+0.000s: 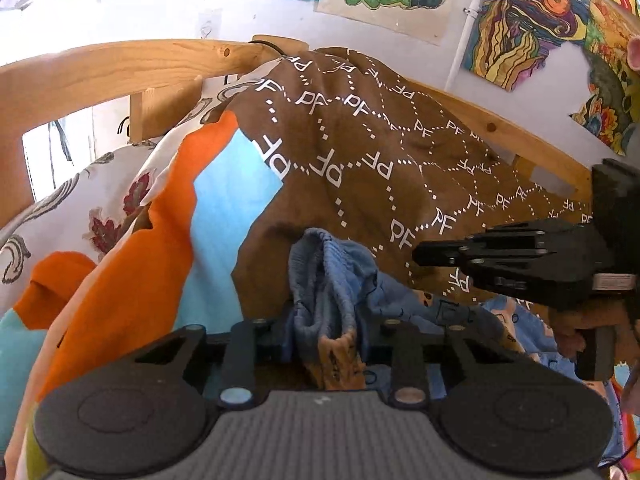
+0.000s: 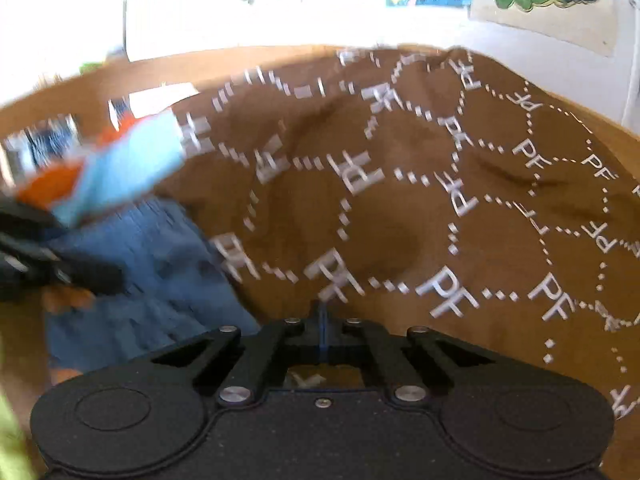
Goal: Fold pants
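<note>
Left gripper clamps bunched blue pants at lower centre; right gripper pinches a thin blue edge, which may slip free.

My left hand-held gripper points forward and slightly up, its two fingers drawn in tight on a bunch of the pants. My right hand-held gripper has its fingers pressed together, a thin blue edge caught between them. In the left wrist view it reaches in from my right side, level, fingertips aimed left, with my right hand gripping its handle below.
</note>
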`<state>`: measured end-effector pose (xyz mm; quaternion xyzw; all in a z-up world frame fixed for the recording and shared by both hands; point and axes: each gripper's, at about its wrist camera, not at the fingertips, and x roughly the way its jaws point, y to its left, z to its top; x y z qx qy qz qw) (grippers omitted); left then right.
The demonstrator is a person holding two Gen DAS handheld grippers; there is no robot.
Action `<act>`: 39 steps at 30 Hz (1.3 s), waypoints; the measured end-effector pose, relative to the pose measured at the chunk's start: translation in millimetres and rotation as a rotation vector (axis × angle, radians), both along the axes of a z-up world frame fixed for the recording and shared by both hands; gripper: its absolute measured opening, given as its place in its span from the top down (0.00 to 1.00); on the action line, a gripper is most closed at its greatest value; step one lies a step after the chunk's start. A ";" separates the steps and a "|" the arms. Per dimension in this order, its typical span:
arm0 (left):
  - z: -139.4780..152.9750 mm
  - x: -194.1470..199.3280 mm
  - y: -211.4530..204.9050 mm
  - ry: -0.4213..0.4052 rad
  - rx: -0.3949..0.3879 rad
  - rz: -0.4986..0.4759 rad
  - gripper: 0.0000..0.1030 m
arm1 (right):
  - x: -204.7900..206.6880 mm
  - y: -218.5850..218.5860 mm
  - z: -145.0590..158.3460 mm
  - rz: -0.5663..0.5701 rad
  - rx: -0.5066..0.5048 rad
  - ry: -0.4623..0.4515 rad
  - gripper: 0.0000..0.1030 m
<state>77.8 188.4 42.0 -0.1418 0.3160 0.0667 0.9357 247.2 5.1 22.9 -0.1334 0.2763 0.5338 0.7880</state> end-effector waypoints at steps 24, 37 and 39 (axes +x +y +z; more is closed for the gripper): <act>-1.2 2.2 4.6 0.024 -0.047 0.040 0.65 | 34.2 -57.8 5.7 -0.095 -0.026 0.092 0.76; 2.1 8.0 -1.3 0.058 -0.019 0.058 0.65 | 21.0 -56.0 -32.8 -0.228 -0.144 -0.039 0.72; 2.3 9.2 -0.7 0.063 -0.022 0.058 0.65 | 21.7 -66.6 -24.8 -0.256 -0.102 -0.024 0.71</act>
